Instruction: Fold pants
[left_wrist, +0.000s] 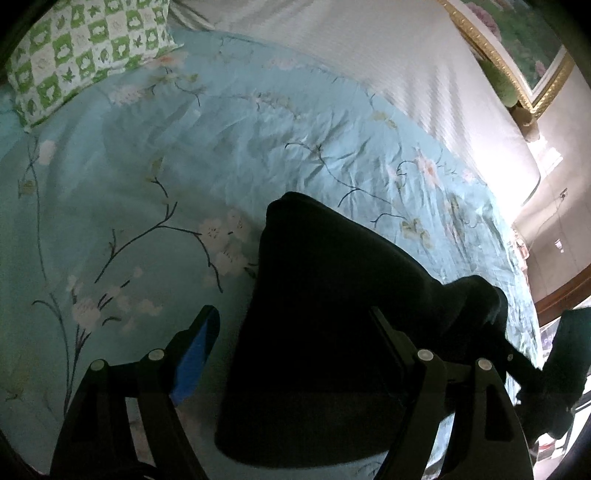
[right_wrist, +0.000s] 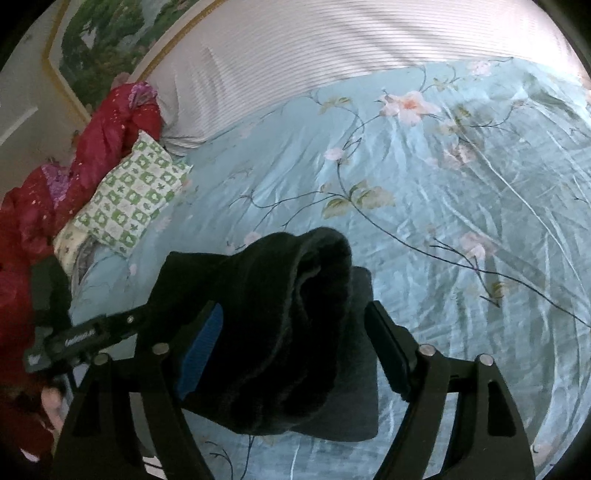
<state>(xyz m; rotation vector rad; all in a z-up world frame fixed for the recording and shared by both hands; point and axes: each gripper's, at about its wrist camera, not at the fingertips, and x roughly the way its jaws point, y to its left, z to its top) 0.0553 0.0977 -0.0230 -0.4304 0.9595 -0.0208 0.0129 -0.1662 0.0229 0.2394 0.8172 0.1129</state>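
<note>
The dark pants (left_wrist: 325, 332) lie folded into a compact block on the light blue floral bedspread (left_wrist: 184, 177). My left gripper (left_wrist: 291, 317) is open, its fingers straddling the block's left edge, with the blue pad (left_wrist: 195, 350) over the bedspread. In the right wrist view a thick rolled fold of the pants (right_wrist: 288, 332) bulges up between the fingers of my right gripper (right_wrist: 295, 314), which stands open around it. The right gripper also shows in the left wrist view (left_wrist: 517, 354) at the pants' right end.
A green-and-white checked pillow (left_wrist: 88, 48) lies at the head of the bed, also in the right wrist view (right_wrist: 133, 199). A red garment (right_wrist: 85, 158) is heaped beside it. A white striped headboard (right_wrist: 314, 48) and a gold-framed painting (left_wrist: 524, 51) stand behind.
</note>
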